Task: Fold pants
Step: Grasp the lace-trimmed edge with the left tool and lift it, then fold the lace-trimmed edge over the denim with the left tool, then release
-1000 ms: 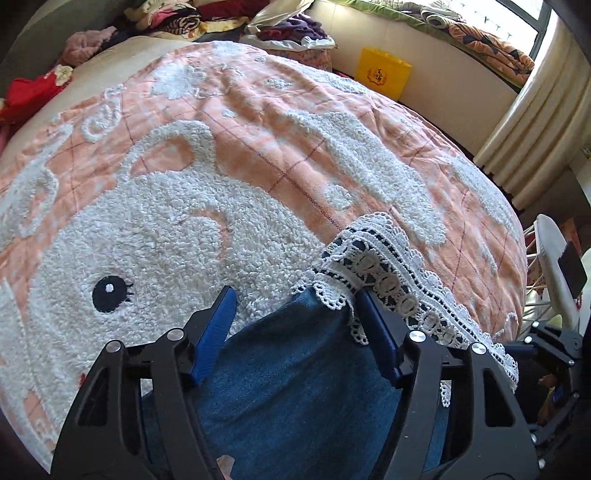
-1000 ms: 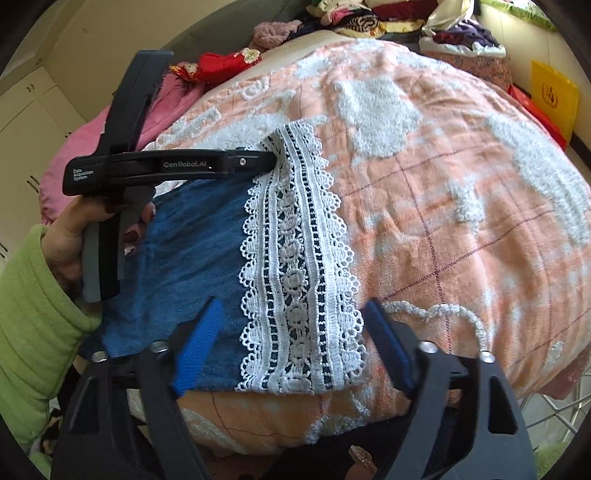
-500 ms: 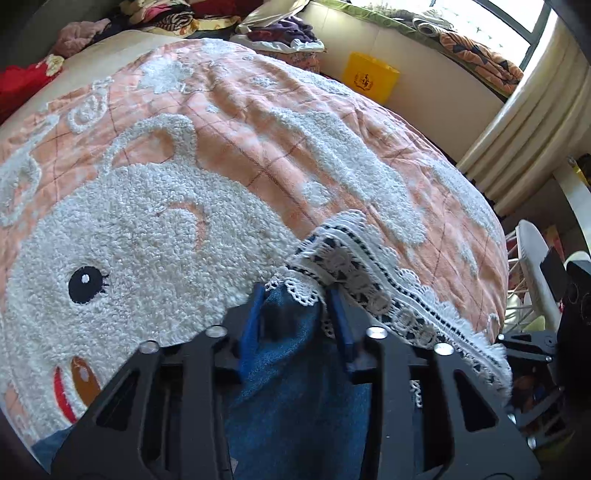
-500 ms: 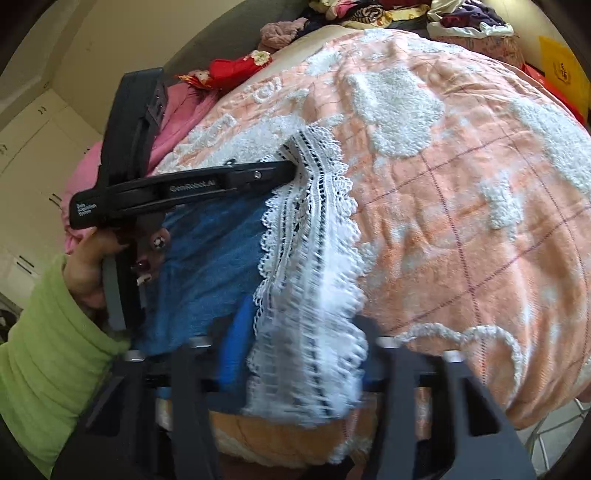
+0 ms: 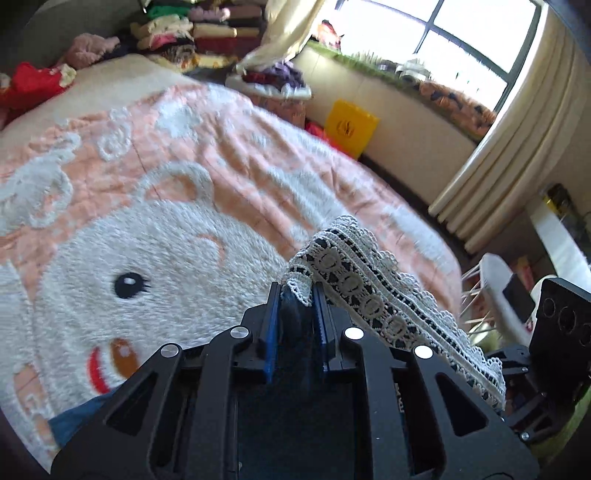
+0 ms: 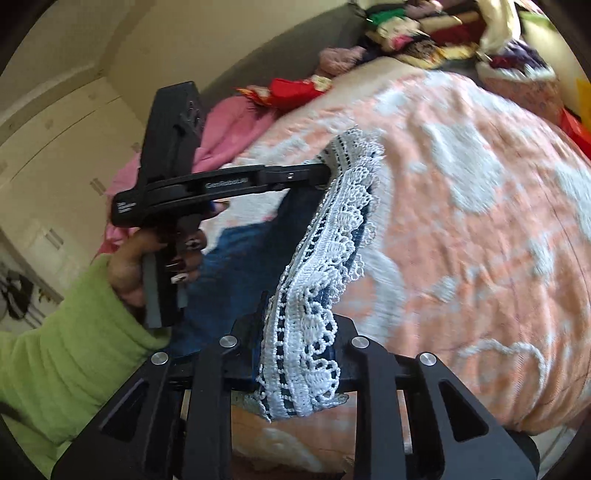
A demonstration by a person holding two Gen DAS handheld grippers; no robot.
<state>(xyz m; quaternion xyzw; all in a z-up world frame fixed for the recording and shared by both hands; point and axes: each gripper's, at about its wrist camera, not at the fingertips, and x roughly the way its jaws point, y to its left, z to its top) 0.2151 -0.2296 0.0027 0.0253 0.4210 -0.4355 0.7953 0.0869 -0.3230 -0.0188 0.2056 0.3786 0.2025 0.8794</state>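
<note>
Both grippers, left [image 5: 295,295] and right [image 6: 295,332], have jaws clamped on the pants' [image 6: 255,266] lace hem, lifted over a peach bear blanket [image 5: 166,229] on the bed; clothes piles [image 5: 192,33] and window [image 5: 469,40] lie beyond.

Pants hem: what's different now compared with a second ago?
Both tools, open around the hem before, have closed on it: the left tool pinches one corner of the lace hem, and the right tool grips the other end. The hem, flat on the blanket earlier, is now lifted off it and hangs stretched between them. The blanket and the clothes pile have not moved.
</note>
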